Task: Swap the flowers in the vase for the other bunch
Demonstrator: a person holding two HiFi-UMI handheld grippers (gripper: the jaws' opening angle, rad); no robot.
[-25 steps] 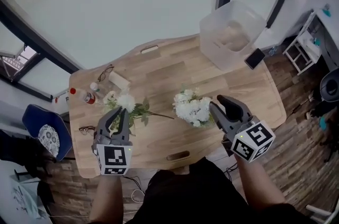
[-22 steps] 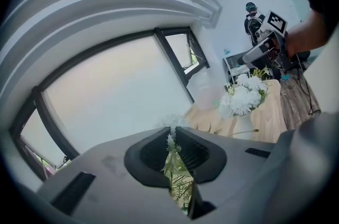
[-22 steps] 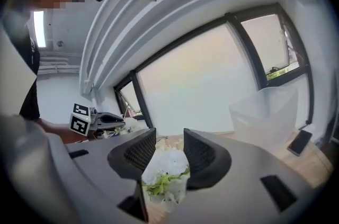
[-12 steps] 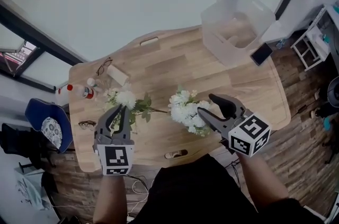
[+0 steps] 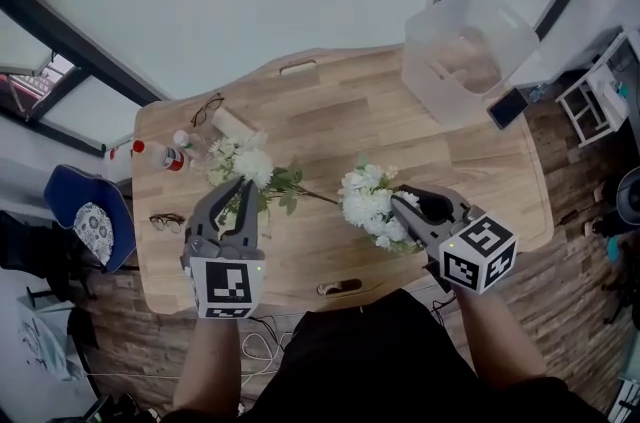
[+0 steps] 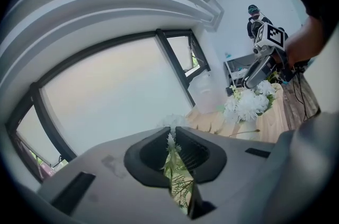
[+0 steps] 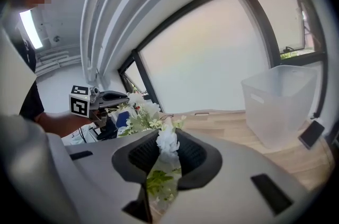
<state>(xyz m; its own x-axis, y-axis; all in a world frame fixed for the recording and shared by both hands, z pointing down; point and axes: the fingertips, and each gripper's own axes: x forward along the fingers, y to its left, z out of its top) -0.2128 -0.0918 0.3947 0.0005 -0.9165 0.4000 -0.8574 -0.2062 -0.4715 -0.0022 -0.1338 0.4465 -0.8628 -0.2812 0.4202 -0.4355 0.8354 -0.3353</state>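
Both bunches gripped: left claw [image 5: 238, 196] clamps leafy white-flowered bunch [image 5: 250, 166] by its stems; right claw [image 5: 408, 208], jaws just closing, pinches dense white bunch [image 5: 368, 206]. Swap itself remains.

Bright diffuse daylight, fisheye edges (dark vignette)

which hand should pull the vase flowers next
Right: the right hand-held gripper has just been closing its jaws on the vase flowers; the left hand-held gripper holds the other bunch.
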